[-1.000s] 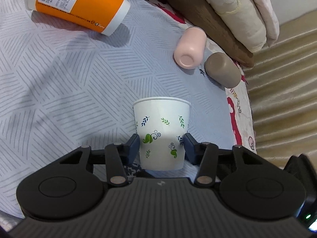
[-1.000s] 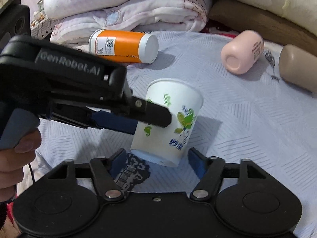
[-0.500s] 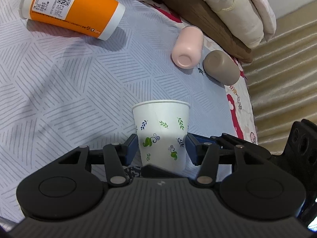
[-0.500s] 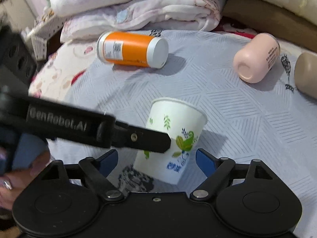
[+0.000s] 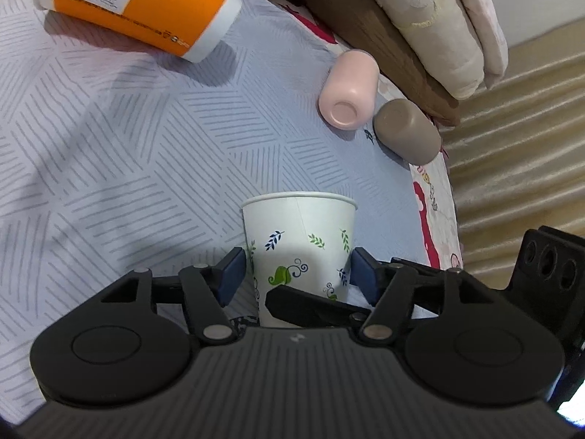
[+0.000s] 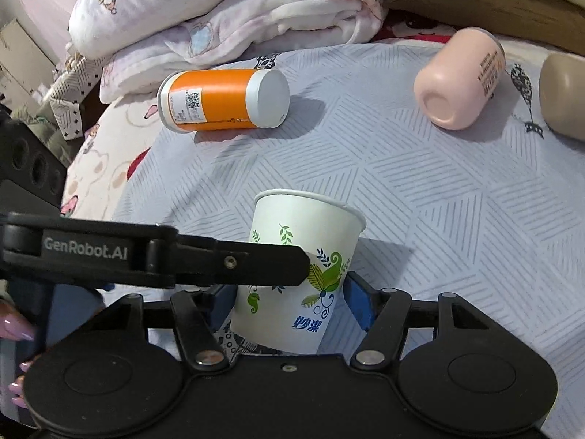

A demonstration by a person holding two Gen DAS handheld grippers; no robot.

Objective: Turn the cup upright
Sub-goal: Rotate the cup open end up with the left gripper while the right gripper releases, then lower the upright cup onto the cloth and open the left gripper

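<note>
A white paper cup with a green leaf print stands rim up on the grey striped cloth; it also shows in the right wrist view, leaning slightly. My left gripper is open, its blue pads on either side of the cup's lower half with small gaps. My right gripper is open around the cup's base, its right pad close to the cup wall. The left gripper's black finger crosses in front of the cup in the right wrist view.
An orange and white canister lies on its side at the back left. A pink cup and a brown cup lie on their sides at the back right. Folded blankets are stacked behind. The bed edge runs along the right.
My left gripper has opened slightly off the cup. My right gripper has moved in around the cup's base. The cup stays rim up.
</note>
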